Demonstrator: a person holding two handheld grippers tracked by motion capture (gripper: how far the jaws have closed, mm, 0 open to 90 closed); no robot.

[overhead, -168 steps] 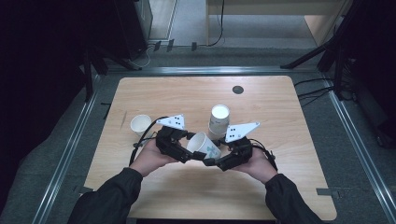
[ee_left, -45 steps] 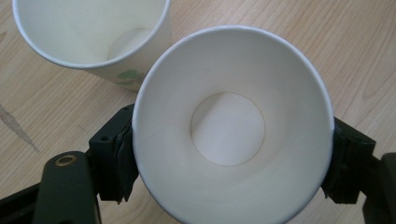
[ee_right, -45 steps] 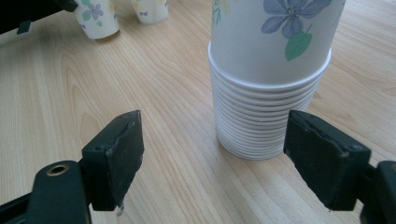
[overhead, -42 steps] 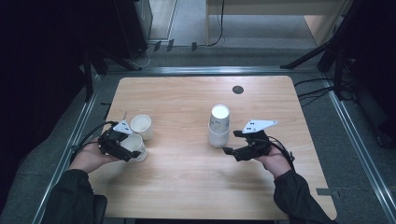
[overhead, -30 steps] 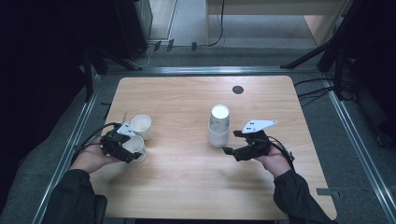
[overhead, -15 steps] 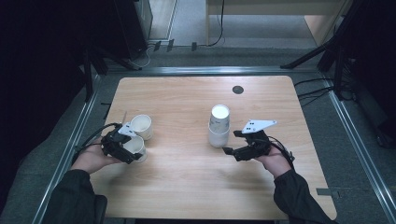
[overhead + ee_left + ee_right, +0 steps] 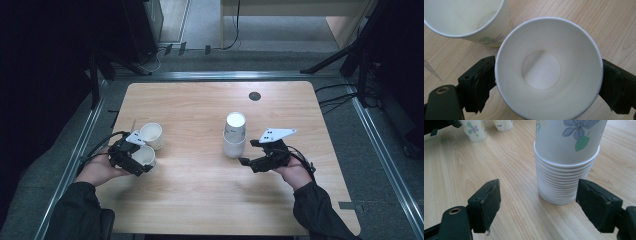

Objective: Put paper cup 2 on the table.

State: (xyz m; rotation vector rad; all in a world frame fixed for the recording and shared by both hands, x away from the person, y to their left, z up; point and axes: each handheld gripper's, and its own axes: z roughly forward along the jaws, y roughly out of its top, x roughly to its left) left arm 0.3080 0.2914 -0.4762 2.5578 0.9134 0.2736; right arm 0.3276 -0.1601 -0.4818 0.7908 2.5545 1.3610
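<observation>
Left gripper [image 7: 134, 159]: held in the person's left hand [image 7: 97, 170] at the near left of the counter [image 7: 200, 210]; its jaws sit on either side of a cup, pressed to the wall just under the rim, so it is grasping that cup.
Held cup [image 7: 549, 68]: upright between the left gripper's jaws, mouth up, white inside and empty; whether its base rests on the counter I cannot tell.
Second cup [image 7: 464, 18]: just beyond the left gripper, close beside the held cup; upright, open, with a small green and grey print on its side. Whether the two rims touch I cannot tell.
Right gripper [image 7: 537, 202]: held in the person's right hand [image 7: 295, 172] at the near right; jaws spread wide with bare counter between them, released, clasping nothing.
Grey plate [image 7: 276, 134]: rides on top of the right gripper, pointing away from the person.
Cup stack [image 7: 566, 162]: just ahead of the right gripper's jaws, slightly toward its right jaw, apart from both; many nested rims at the base, a blue flower and green leaf printed on the outer cup.
Dark disc [image 7: 255, 96]: set in the counter well beyond the stack, near the far edge.
</observation>
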